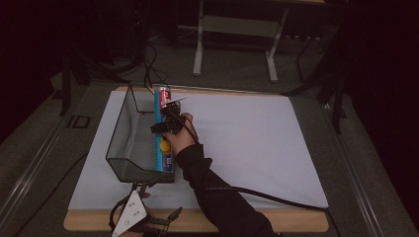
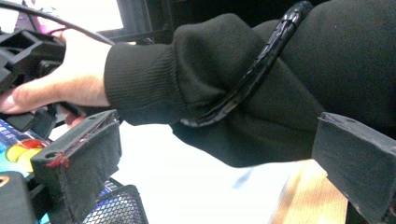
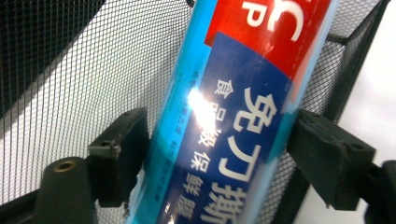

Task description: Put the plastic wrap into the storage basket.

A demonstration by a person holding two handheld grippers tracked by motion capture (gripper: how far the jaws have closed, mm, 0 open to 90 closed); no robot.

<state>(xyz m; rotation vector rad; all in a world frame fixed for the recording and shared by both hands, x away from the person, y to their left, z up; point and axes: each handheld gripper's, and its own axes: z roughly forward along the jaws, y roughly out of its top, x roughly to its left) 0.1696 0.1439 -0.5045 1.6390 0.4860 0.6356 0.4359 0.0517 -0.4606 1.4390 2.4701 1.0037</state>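
My left gripper (image 1: 148, 217) sits at the near edge of the table (image 1: 306, 222), low and level, its jaws spread wide with nothing between them, looking across at my right sleeve (image 2: 243, 84). From the bottom of the high view my right forearm runs forward and leftward up to the mesh basket (image 1: 121, 143), wrist bent so my right gripper (image 1: 167, 118) points down along the basket's right wall. There the long blue box of cling film (image 1: 163, 133) lies in the basket against that wall. My right jaws straddle the box, parted, the right pad just clear of it.
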